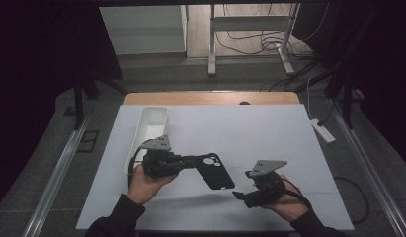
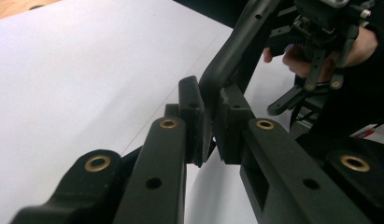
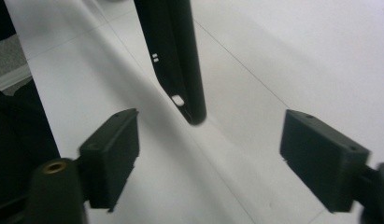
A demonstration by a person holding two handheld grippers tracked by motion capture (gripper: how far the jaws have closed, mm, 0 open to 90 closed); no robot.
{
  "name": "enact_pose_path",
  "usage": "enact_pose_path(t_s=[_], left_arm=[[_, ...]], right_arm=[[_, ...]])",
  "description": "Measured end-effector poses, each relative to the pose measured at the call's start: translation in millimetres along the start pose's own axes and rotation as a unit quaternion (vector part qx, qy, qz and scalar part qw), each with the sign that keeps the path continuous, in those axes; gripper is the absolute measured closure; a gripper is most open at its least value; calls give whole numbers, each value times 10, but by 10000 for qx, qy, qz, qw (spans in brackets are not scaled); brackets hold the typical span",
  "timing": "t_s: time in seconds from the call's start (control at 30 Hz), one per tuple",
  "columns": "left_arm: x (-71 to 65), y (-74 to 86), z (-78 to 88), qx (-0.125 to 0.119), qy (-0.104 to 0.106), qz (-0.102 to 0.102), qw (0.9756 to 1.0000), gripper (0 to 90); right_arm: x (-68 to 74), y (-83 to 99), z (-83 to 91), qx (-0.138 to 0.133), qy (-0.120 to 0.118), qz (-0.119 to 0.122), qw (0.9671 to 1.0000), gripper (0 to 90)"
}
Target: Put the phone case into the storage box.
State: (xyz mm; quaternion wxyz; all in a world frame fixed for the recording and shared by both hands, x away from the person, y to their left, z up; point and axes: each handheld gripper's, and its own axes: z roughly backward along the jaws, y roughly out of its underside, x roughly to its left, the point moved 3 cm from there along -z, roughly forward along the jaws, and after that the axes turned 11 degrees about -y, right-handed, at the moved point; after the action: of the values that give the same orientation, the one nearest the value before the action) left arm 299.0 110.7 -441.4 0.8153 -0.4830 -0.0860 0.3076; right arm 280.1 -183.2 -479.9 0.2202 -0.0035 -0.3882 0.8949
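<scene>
The fingers (image 2: 199, 116) of the left gripper (image 1: 190, 161) are clamped narrow on one end of a black phone case (image 1: 214, 172), pinching its edge between the two pads. In the high view the case juts out to the right of that gripper and hangs above the white table sheet (image 1: 250, 133), its camera cut-out close to the gripped end and its free end pointing toward the near right. The left hand (image 1: 143, 182) grips the tool at the near left, just beside a white tray (image 1: 150, 123) that runs toward the far side.

The right gripper (image 1: 238, 196) sits at the near right, held in the right hand (image 1: 284, 202), apart from the case. Its fingers (image 3: 110, 154) stand wide with nothing between the pads; in the right gripper view the free end of the case hangs just beyond them, over the sheet, and touches neither pad.
</scene>
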Motion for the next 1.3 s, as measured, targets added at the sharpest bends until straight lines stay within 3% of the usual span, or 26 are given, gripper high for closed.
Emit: enact_pose_path(t_s=[0.23, 0.4, 0.83, 1.3], left_arm=[[82, -39, 50, 64, -80, -5, 9999, 820], [163, -57, 132, 16, -155, 49, 9999, 819], [298, -121, 306, 108, -355, 21, 9993, 819], [417, -202, 461, 52, -515, 58, 9986, 819]], right_arm=[[-56, 95, 82, 47, 264, -196, 9994, 29], [-77, 190, 151, 118, 244, -285, 9992, 0], [-95, 410, 354, 2, 454, -490, 9978, 0], [-92, 630, 615, -270, 674, -885, 9934, 0]])
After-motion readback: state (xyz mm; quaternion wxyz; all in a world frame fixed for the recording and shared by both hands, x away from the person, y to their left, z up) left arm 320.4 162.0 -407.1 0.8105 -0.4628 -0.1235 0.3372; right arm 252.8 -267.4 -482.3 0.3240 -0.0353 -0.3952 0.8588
